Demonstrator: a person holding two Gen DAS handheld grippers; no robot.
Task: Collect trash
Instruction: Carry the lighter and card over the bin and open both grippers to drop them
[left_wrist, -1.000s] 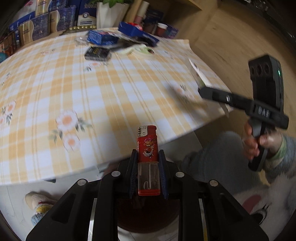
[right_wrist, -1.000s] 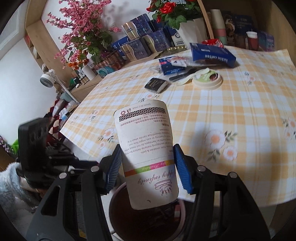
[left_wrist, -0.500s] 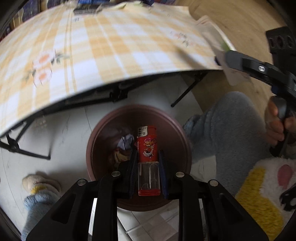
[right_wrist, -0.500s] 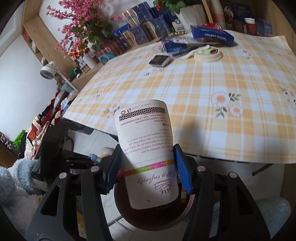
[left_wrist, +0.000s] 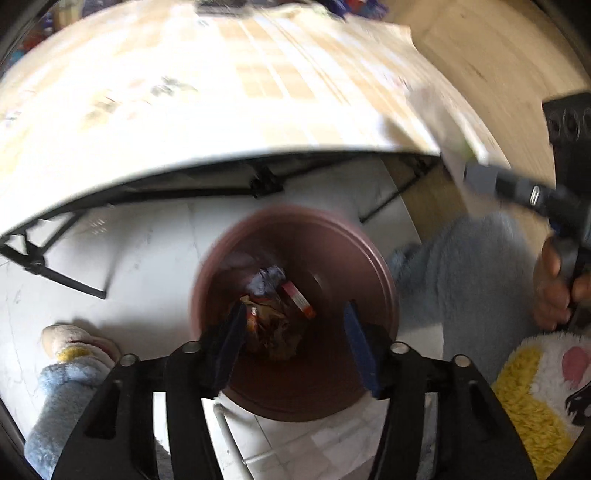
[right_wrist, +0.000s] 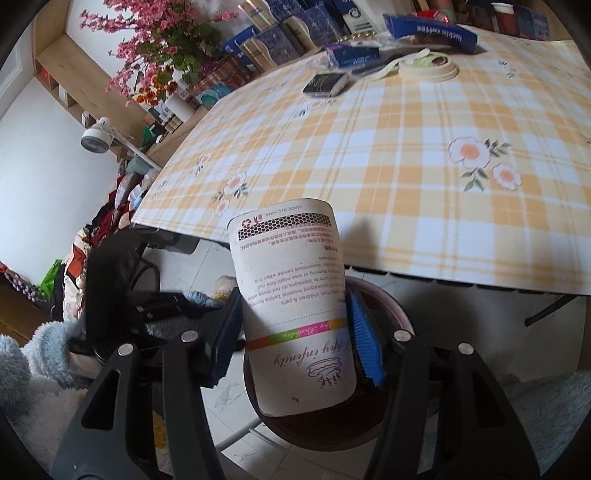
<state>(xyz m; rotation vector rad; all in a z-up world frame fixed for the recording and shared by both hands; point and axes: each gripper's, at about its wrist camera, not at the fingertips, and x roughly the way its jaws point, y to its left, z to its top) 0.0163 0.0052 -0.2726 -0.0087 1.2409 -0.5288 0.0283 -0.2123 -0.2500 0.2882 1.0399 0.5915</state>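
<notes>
Matt printed paper card (right_wrist: 295, 306); smooth plastic bin (left_wrist: 325, 236); glossy checked tablecloth (right_wrist: 406, 155); fluffy fleece sleeve (right_wrist: 14, 369).

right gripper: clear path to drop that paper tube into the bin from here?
Probably yes. The right gripper holds the paper tube right above the brown bin, whose mouth looks open; the left gripper, jaws opening and empty, hovers nearby.

"MADE IN CHINA" was printed, upside down, along the top edge of the paper candle sleeve (right_wrist: 295, 306). Lower on it, fragments of a warning could be made out: "from children & pets", "packaging material before burning", "do not move". Below a coloured band, a script line that seemed to read "Happy infantly" was seen. On the blue box (right_wrist: 430, 27) on the table (right_wrist: 406, 155), "luckin coffee" was printed.
</notes>
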